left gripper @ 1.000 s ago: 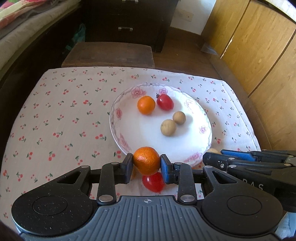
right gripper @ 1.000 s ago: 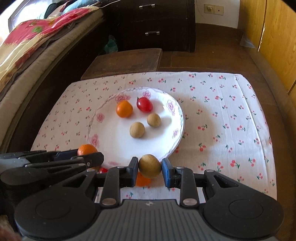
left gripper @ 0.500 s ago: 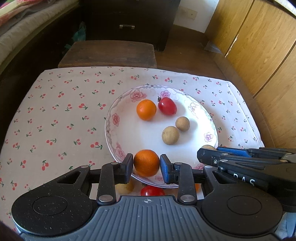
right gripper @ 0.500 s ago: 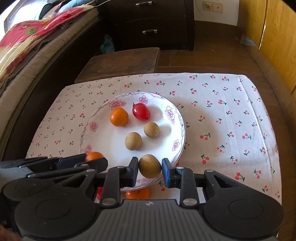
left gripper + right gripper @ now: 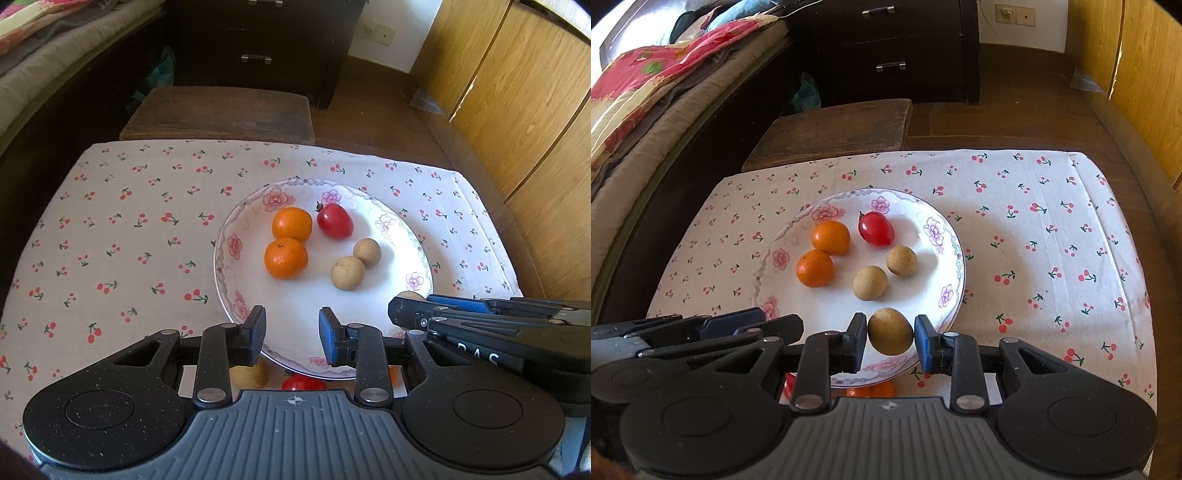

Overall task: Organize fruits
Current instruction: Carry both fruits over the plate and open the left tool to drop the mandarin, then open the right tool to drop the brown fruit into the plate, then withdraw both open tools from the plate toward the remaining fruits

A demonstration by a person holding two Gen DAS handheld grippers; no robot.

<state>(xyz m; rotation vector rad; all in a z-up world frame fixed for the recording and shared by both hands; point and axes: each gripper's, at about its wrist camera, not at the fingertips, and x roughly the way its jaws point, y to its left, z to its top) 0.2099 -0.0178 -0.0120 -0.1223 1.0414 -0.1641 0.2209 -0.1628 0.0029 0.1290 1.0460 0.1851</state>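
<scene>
A white floral plate (image 5: 417,254) (image 5: 951,236) holds two oranges (image 5: 286,257) (image 5: 815,268), a red tomato (image 5: 334,220) (image 5: 876,229) and two brown longans (image 5: 347,273) (image 5: 870,283). My left gripper (image 5: 291,330) is open and empty over the plate's near rim. My right gripper (image 5: 891,334) is shut on a third longan (image 5: 890,331), held over the plate's near right rim. It also shows in the left wrist view (image 5: 480,317). A longan (image 5: 251,374), a tomato (image 5: 303,383) and an orange (image 5: 871,390) lie on the cloth in front of the plate.
The table wears a white cloth with cherry print (image 5: 110,229) (image 5: 1052,240). A dark wooden stool (image 5: 221,110) stands behind it. A bed (image 5: 646,92) is at the left, a dark dresser (image 5: 897,48) at the back, wooden cupboards (image 5: 517,92) at the right.
My left gripper carried its orange over the plate, opened and left it beside the other orange. My right gripper moved forward over the plate's rim with the longan still in it.
</scene>
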